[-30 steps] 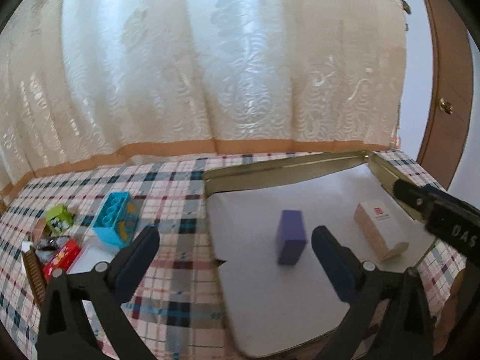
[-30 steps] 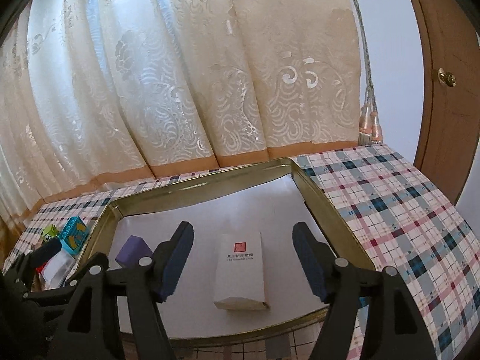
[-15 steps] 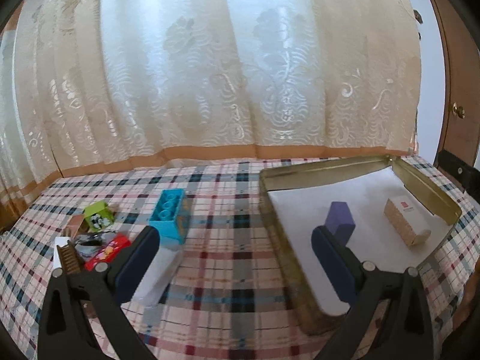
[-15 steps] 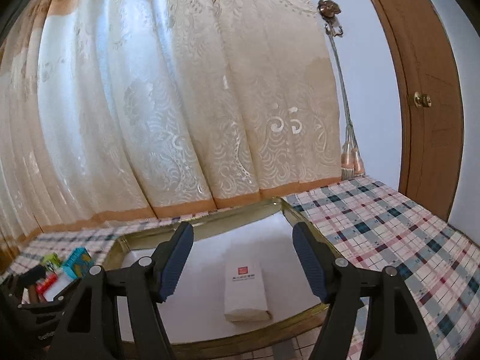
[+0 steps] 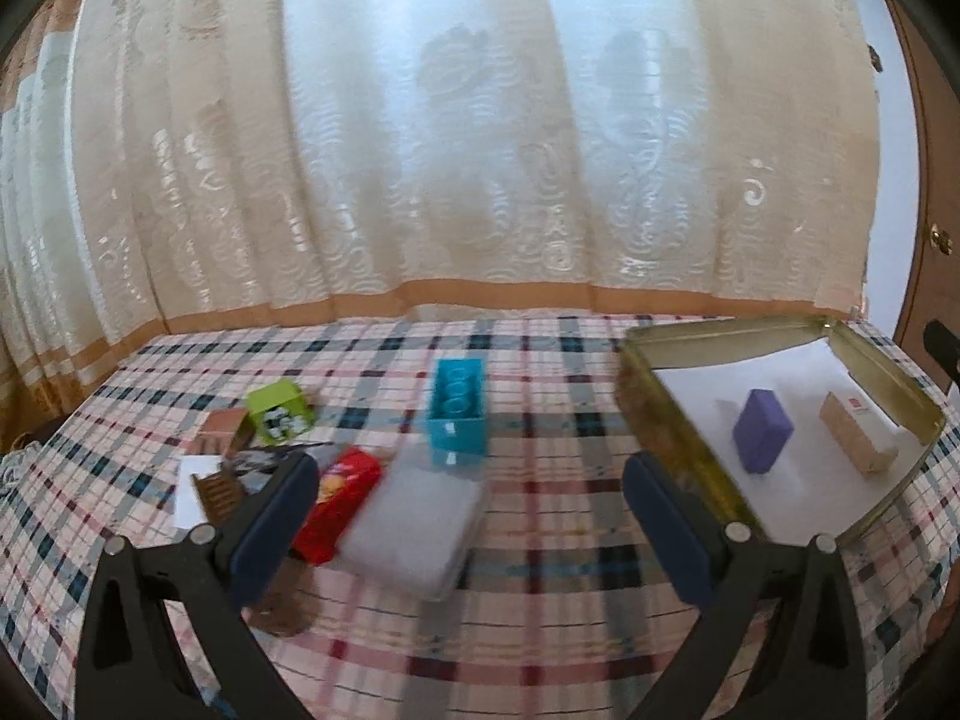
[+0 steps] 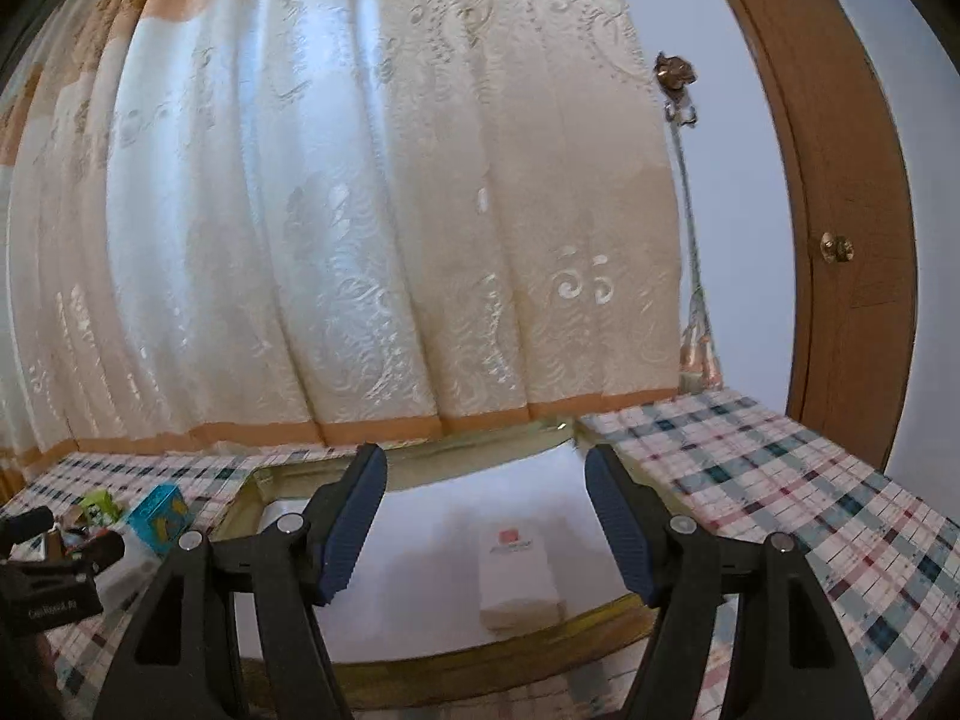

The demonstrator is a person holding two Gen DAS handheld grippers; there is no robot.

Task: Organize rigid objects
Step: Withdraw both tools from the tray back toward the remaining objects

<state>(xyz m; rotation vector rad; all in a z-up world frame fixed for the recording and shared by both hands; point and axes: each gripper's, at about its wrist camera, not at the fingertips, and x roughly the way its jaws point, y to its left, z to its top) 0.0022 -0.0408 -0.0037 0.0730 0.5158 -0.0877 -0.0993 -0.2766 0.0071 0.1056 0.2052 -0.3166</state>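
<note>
Gold-coloured metal forms the shallow tray (image 5: 672,354) at the right of the checked tablecloth (image 5: 540,492), lined in white and already holding a purple block (image 5: 762,432) and a tan carton (image 5: 855,435) lying apart from each other. The pieces yet to be sorted sit in a loose cluster to its left: a frosted white case (image 5: 414,528) nearest, a red packet (image 5: 339,501) touching its left side, a blue brick (image 5: 459,414) just behind it, and a green box (image 5: 279,411) farther back. The left gripper (image 5: 468,528) hangs over that cluster with its jaws released and nothing between them; the white case lies roughly between its fingertips. The right gripper (image 6: 486,522) is likewise spread and empty, poised above the tray's near rim. The step in hand looks like a reach for the next loose item, probably the white case. A sound grasp would come straight down across its narrower sides, clear of the red packet pressed against it, so the packet is not dragged along. The tray's raised wall must be cleared on the way over, and open lining remains in front of the two placed items. The picture is blurred, so finer contact cannot be told.
</note>
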